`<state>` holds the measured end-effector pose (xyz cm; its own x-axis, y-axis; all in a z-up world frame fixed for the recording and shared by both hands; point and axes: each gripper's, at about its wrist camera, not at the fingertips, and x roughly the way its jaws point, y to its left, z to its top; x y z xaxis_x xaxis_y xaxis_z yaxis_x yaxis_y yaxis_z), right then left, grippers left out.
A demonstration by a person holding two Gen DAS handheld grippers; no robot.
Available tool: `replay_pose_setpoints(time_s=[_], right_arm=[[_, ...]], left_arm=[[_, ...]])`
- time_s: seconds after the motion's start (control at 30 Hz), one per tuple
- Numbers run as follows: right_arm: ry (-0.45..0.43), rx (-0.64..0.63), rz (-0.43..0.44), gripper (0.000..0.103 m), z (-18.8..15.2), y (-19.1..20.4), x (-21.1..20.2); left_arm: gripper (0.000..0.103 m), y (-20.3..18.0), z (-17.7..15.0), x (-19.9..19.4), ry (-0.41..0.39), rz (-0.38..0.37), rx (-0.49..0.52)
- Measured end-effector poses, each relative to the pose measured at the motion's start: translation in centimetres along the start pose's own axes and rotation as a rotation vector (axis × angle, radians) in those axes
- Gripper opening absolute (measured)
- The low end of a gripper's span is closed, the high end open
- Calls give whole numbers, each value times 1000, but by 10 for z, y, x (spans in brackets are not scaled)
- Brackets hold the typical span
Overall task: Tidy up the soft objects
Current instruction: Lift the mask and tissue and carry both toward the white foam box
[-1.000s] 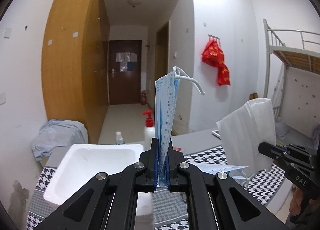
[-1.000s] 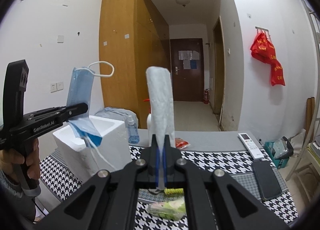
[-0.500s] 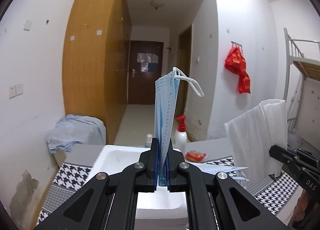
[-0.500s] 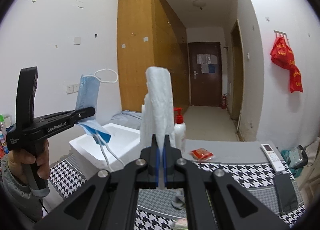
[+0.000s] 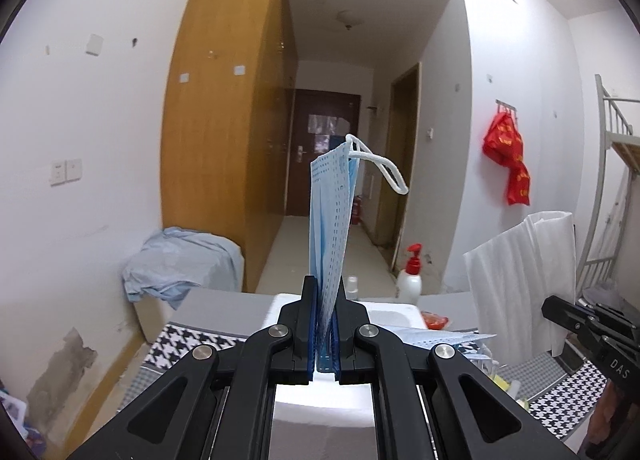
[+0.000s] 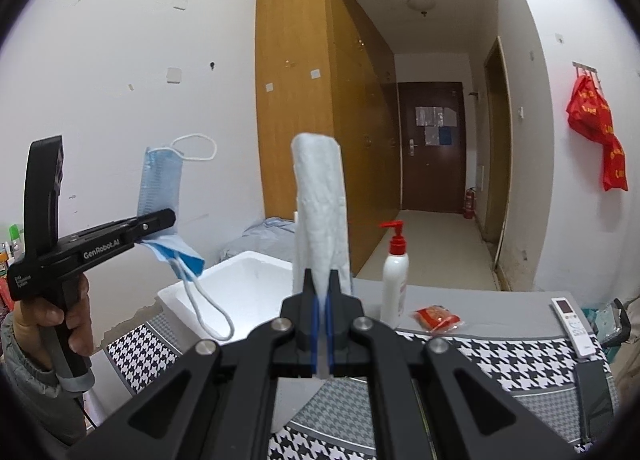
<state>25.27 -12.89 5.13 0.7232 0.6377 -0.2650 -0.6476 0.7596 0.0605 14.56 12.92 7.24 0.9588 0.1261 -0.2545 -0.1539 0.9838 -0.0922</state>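
Observation:
My left gripper [image 5: 324, 324] is shut on a blue face mask [image 5: 330, 228] that stands up from the jaws, its white ear loop curling right. It also shows in the right wrist view [image 6: 158, 222], mask [image 6: 160, 184] held in the air left of the white foam box [image 6: 240, 288]. My right gripper [image 6: 320, 300] is shut on a folded white tissue [image 6: 318, 216] standing upright. In the left wrist view the tissue [image 5: 524, 272] and right gripper [image 5: 560, 312] are at the right. The foam box [image 5: 384, 316] lies just ahead of the left gripper.
A houndstooth cloth [image 6: 500, 352] covers the table. On it stand a white pump bottle with a red top [image 6: 394, 280], a red packet [image 6: 438, 316], a remote [image 6: 572, 320] and a phone [image 6: 592, 388]. A wardrobe [image 6: 312, 120], a hallway and a bunk bed [image 5: 616, 148] lie beyond.
Both grippers have swung left and risen, so the foam box now sits lower and nearer the centre. The mask and tissue stay gripped.

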Motion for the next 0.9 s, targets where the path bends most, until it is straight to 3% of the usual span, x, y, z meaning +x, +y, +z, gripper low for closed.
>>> replay_pose_setpoints(time_s=[0.57, 0.9], right_arm=[[22, -17, 62, 5, 9, 33, 36], [60, -35, 88, 5, 10, 47, 55]], left_arm=[[6, 48, -9, -29, -10, 85, -29], [6, 64, -17, -36, -1, 90, -51]])
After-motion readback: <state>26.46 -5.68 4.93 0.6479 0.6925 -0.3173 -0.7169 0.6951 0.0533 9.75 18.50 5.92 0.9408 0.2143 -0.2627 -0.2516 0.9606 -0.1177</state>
